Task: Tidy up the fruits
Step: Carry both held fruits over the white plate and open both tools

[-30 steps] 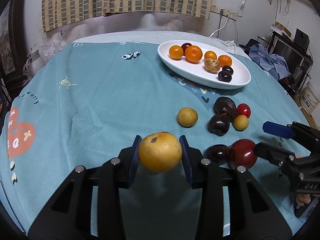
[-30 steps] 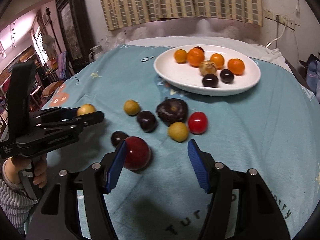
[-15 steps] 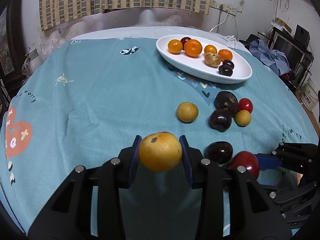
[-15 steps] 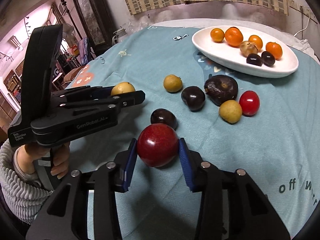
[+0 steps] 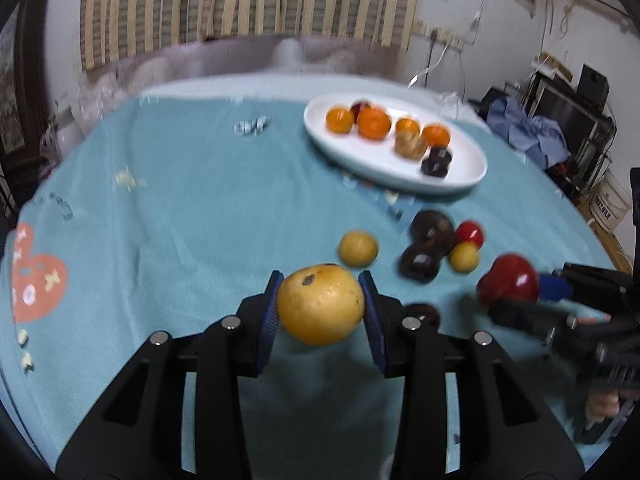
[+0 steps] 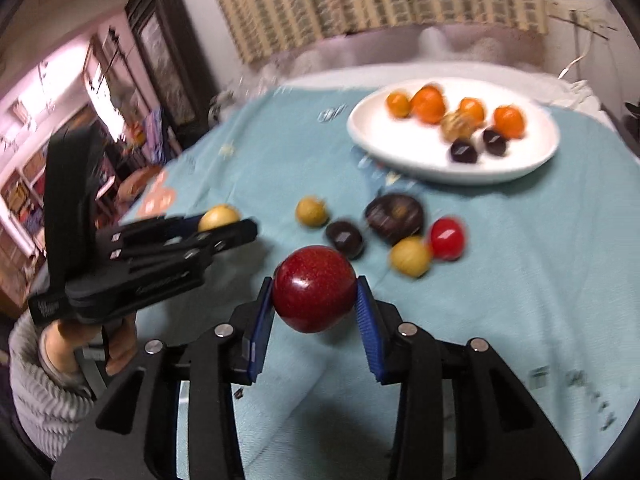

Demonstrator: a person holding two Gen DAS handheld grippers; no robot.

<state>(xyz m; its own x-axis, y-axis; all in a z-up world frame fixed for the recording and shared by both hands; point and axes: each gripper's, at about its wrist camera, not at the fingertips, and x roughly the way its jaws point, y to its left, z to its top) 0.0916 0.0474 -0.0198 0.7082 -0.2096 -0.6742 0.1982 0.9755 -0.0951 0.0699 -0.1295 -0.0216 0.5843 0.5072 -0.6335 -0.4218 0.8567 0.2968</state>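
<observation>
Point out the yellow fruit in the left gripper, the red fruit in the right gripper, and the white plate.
yellow fruit (image 5: 320, 304): left wrist view, middle of its skin between the pads.
red fruit (image 6: 314, 289): right wrist view, centre of its front.
white plate (image 6: 384, 136): right wrist view, bare left part inside the rim.

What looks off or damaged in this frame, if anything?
Only small things: the yellow fruit in the left gripper has a dark blemish near its top. The large dark fruit on the cloth looks wrinkled. Nothing spilled.

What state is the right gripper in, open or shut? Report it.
Shut on the glossy round red fruit: the right gripper has a blue-padded finger pressed against each side, holding it above the teal tablecloth.
</observation>
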